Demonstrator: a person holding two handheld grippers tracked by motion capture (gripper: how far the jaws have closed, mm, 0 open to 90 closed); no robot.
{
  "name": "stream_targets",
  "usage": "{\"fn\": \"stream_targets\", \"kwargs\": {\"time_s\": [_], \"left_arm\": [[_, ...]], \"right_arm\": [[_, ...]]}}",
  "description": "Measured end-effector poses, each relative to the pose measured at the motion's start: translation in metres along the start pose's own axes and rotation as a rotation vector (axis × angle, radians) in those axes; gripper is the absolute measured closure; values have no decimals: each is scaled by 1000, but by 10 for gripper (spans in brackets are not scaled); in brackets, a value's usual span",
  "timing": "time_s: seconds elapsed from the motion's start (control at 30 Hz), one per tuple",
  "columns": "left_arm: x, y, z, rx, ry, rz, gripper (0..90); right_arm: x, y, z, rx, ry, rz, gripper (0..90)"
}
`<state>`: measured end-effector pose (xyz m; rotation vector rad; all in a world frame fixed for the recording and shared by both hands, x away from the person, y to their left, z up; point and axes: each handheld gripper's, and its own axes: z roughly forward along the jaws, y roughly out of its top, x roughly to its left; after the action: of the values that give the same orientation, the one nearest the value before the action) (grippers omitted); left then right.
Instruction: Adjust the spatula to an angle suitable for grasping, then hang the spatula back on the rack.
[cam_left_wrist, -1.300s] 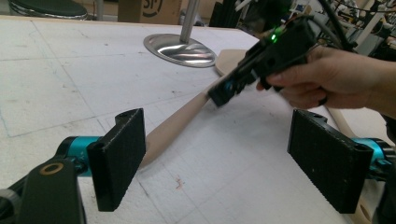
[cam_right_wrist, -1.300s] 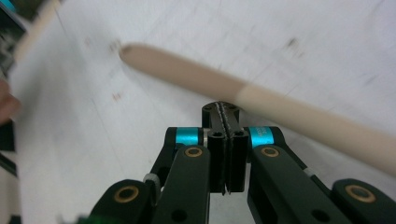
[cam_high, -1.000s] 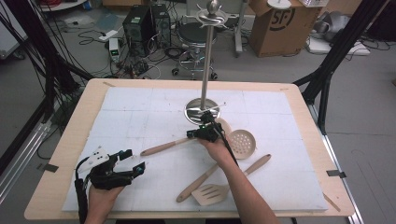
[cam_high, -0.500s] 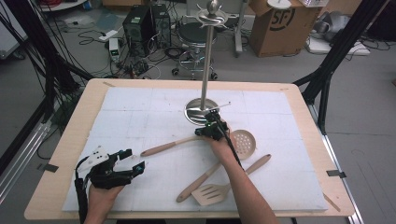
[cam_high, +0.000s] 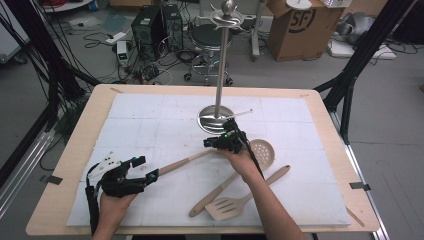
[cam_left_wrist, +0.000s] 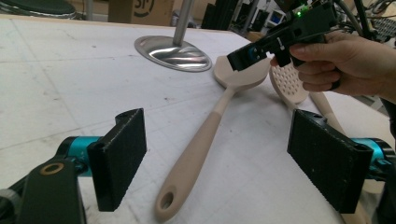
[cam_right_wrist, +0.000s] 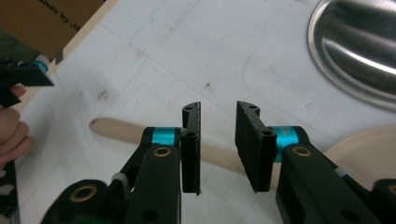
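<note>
Right gripper (cam_high: 226, 141) hovers just above the wooden spoon (cam_high: 192, 158), over its bowl end near the round steel base of the utensil stand (cam_high: 216, 119); its jaws have just been opening and now stand a little apart, with nothing pressed between them, the spoon's handle passing below the gap in the right gripper view. Left gripper (cam_high: 145, 167) rests low at the near left of the table (cam_high: 60, 200), jaws wide apart, with the spoon's handle end, pierced by a hanging hole, lying on the white mat between them and untouched.

Three utensils lie on the mat: the spoon, a perforated skimmer (cam_high: 262, 151) just right of the right hand, and a slotted turner (cam_high: 227, 207) near the front edge. One stand rises from the mat.

Beyond the table stands a cardboard box (cam_high: 295, 25) printed with "SF" in a ring; what it holds cannot be seen.
</note>
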<state>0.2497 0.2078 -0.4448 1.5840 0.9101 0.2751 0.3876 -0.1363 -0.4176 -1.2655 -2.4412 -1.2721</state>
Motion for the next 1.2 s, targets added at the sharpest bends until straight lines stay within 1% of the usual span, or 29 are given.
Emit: {"fn": "stream_targets", "kwargs": {"time_s": [0.07,0.17,0.27,0.3,0.33,0.37,0.4,0.43,0.47,0.5,0.53,0.6,0.67,0.73,0.77,0.8,0.87,0.93,0.97,1.0,1.03,1.07,1.1,1.13,1.17,1.2], "left_arm": [[-1,0,4,4,-8,6,202],[-3,1,7,8,-16,12,201],[-4,2,8,8,-17,13,202],[-4,2,7,8,-17,14,201],[-4,2,6,7,-18,12,201],[-4,2,6,6,-16,10,201],[-4,2,5,5,-15,11,201],[-4,2,5,7,-17,9,201],[-4,2,5,5,-17,7,201],[-4,1,4,9,-18,9,201],[-4,1,4,12,-18,11,201],[-4,0,3,17,-17,9,201],[-4,0,1,13,-13,7,201],[-3,0,0,10,-10,3,202],[-3,0,0,12,-9,2,202],[-3,0,-1,13,-9,1,202],[-3,-1,0,11,-12,-2,201],[-4,-1,0,16,-15,1,201],[-4,-1,1,16,-15,1,202],[-5,-1,1,16,-16,2,202],[-5,-1,2,18,-17,2,202],[-5,-1,2,19,-17,1,202],[-5,-1,2,16,-16,2,202],[-5,-1,1,14,-16,0,202],[-5,-1,1,14,-16,0,202],[-4,-1,0,16,-16,0,202]], "right_arm": [[-1,-2,1,34,4,0,600],[-1,-2,2,38,1,-4,576],[-1,-2,4,45,1,-17,550],[0,-3,8,68,1,-34,528],[0,-3,8,68,1,-34,528],[1,-4,12,94,-4,-69,509],[1,-4,12,94,-4,-69,509],[3,-4,16,110,-6,-106,496],[3,-4,16,110,-6,-106,496],[3,-4,18,108,-2,-138,487],[3,-4,18,108,-2,-138,487],[2,-4,21,114,-2,-171,483],[2,-5,24,125,-18,-204,480],[4,-6,26,139,-41,-266,469],[8,-7,29,151,-65,-327,462],[8,-7,29,151,-65,-327,462],[12,-9,33,164,-93,-386,456],[12,-9,33,171,-89,-393,456],[13,-7,34,191,-93,-425,458],[13,-7,34,191,-93,-425,458],[15,-5,34,223,-102,-449,458],[18,-2,35,258,-112,-487,459],[20,1,36,291,-122,-514,459],[22,4,37,318,-128,-524,458],[23,5,38,335,-130,-530,455],[23,4,40,346,-134,-548,456]]}}
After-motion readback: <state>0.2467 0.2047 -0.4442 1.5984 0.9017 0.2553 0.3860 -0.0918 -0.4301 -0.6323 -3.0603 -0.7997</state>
